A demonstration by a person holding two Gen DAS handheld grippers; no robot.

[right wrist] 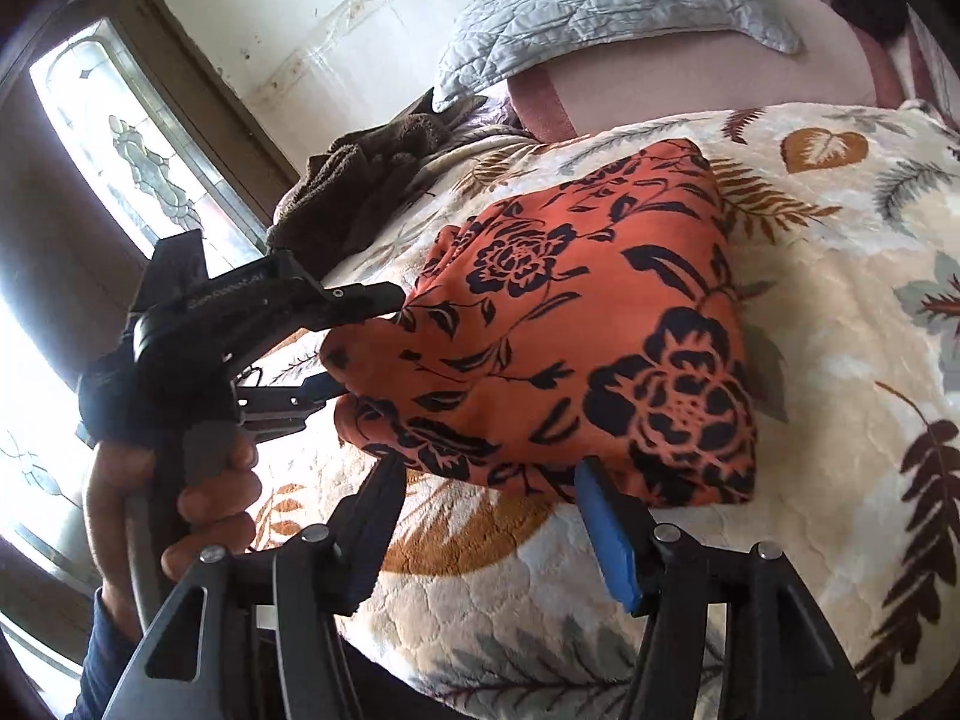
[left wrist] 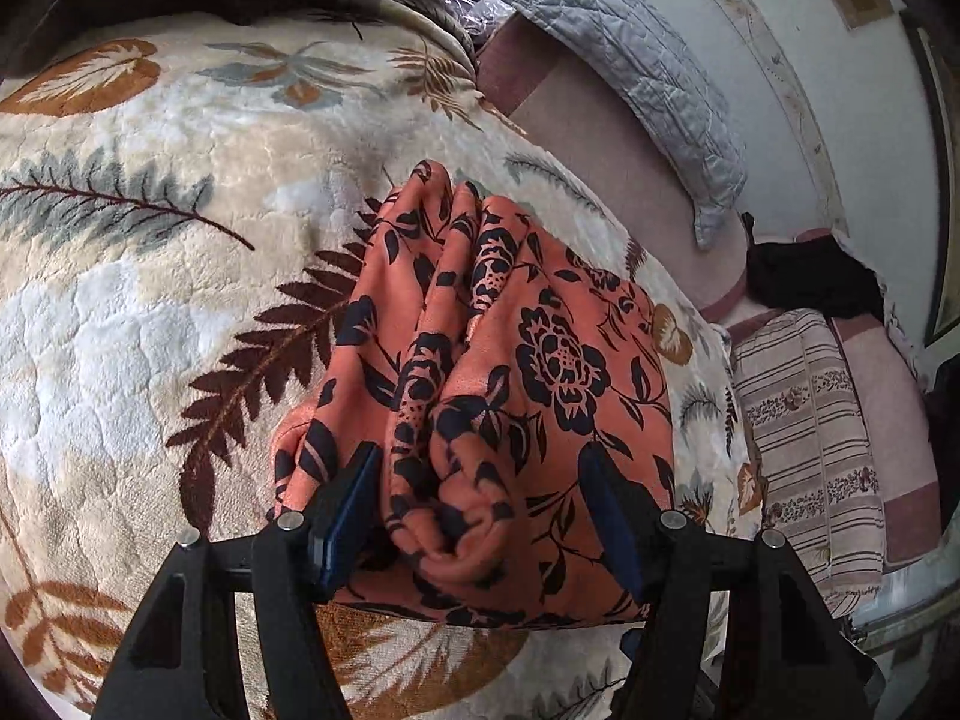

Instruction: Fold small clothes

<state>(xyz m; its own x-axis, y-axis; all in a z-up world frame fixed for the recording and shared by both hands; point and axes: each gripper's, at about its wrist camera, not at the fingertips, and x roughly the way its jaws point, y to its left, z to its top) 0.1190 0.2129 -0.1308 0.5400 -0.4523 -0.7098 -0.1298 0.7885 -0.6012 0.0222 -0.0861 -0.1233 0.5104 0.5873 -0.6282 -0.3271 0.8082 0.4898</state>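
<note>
An orange cloth with black flowers [left wrist: 510, 372] lies folded in a thick bundle on the leaf-patterned bed blanket [left wrist: 150, 276]. My left gripper [left wrist: 480, 468] is open, its blue-padded fingers on either side of the bundle's near end, cloth bunched between them. In the right wrist view the same cloth [right wrist: 588, 330] lies ahead. My right gripper [right wrist: 486, 474] is open and empty at the cloth's near edge. The left gripper [right wrist: 336, 342], held by a hand, straddles the cloth's left end.
A grey quilted pillow [left wrist: 630, 60] and pink headboard cushion [left wrist: 600, 138] lie beyond. A brown towel [right wrist: 372, 168] sits at the far blanket edge. A striped floral cushion [left wrist: 804, 438] lies at the right. A glass door [right wrist: 120, 138] stands left.
</note>
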